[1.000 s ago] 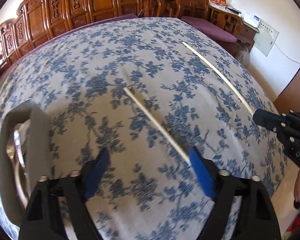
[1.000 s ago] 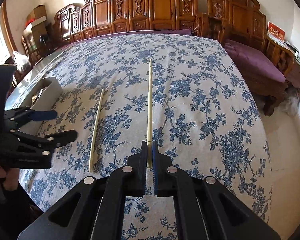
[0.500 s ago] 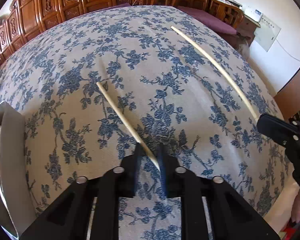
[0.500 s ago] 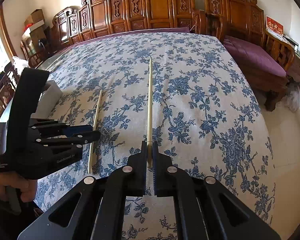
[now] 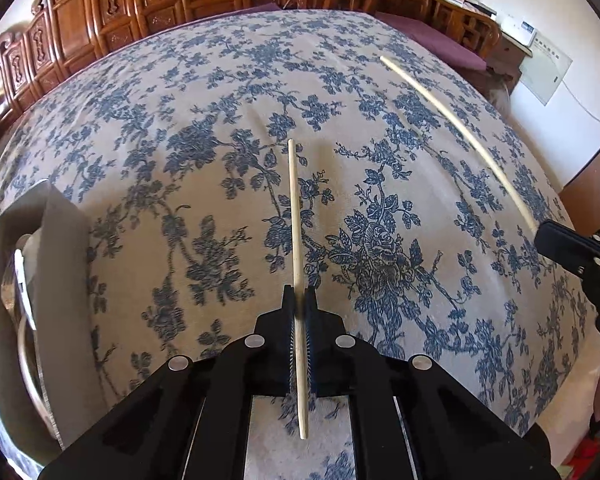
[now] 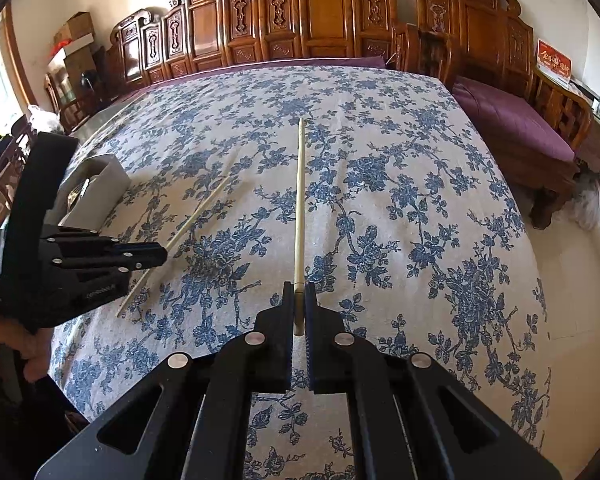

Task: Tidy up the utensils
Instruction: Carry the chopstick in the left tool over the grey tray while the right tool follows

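Observation:
Two long pale wooden chopsticks lie over the blue-flowered tablecloth. My left gripper is closing its jaws onto the near part of one chopstick; the pads press it and its short end sticks out behind them. The right wrist view shows this chopstick slanting away from the left gripper. My right gripper is shut on the near end of the other chopstick, which points straight away. From the left wrist, that chopstick runs to the right gripper.
A grey open holder with metal utensils inside sits at the table's left, also seen as the grey holder. Carved wooden benches and a purple cushion ring the table. A hand grips the left tool.
The left gripper went from wide open to shut around the left chopstick, which has swung from a slant into line with the fingers. The right gripper and its chopstick stayed still.

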Available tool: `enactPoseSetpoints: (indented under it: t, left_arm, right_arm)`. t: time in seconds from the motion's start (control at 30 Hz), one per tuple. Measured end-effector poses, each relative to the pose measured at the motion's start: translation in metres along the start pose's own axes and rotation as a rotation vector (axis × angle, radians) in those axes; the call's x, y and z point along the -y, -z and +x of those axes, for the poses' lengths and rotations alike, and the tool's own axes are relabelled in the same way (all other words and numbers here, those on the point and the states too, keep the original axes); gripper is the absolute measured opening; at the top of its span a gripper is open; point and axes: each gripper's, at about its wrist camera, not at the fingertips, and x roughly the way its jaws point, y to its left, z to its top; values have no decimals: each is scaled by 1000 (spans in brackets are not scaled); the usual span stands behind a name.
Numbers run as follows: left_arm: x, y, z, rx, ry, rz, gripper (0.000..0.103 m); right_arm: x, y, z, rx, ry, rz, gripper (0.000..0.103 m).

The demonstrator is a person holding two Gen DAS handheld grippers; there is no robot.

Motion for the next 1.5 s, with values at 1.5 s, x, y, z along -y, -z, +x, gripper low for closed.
enactPoseSetpoints:
  t: [1.5]
  left_arm:
    - [-125,48,-149,206,-43,-59,4]
  right_arm:
    - [-115,-9,-39,68,-137,-212,6]
